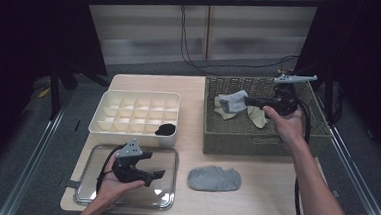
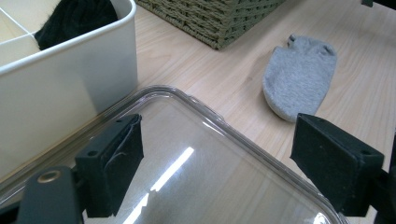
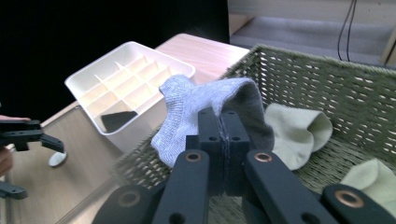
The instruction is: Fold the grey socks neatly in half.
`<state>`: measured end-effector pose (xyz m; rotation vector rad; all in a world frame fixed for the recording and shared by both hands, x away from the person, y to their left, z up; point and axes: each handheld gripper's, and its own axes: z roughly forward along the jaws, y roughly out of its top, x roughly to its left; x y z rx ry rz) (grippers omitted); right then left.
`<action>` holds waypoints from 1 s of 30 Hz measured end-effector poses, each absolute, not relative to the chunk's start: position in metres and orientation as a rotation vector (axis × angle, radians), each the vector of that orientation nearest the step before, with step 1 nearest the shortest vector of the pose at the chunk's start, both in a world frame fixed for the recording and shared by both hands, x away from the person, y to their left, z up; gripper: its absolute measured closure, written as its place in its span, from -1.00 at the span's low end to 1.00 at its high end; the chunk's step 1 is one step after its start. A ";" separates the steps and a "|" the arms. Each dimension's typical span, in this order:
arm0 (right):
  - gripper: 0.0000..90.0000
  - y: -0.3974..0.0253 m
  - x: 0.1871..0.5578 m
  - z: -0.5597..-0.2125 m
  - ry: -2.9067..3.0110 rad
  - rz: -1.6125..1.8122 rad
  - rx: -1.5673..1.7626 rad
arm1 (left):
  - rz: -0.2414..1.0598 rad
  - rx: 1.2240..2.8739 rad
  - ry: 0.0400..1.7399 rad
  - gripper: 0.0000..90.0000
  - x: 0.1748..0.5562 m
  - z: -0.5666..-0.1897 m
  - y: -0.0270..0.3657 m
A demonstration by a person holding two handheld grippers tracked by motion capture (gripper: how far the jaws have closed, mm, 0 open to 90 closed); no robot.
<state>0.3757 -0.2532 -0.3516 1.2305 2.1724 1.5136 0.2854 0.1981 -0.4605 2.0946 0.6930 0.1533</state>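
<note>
Right tongs (image 3: 223, 140) clamp grey sock (image 3: 187, 107), hem hidden; left tongs (image 2: 215, 163) agape.

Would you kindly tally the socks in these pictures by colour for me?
Grey socks: 2 (one held in the right gripper over the wicker basket, at; one flat on the table)
Cream socks: 2 ()
Black sock: 1, in the divided tray
Total: 5
</note>
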 end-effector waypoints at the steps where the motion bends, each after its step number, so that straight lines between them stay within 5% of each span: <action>1: 0.99 -0.253 0.374 -0.351 2.168 1.519 1.224 | 0.154 2.098 0.692 -0.64 0.286 -0.461 0.198; 30: 1.00 -0.245 0.315 -0.328 2.062 1.632 1.094 | 0.165 2.093 0.691 -0.62 0.284 -0.460 0.191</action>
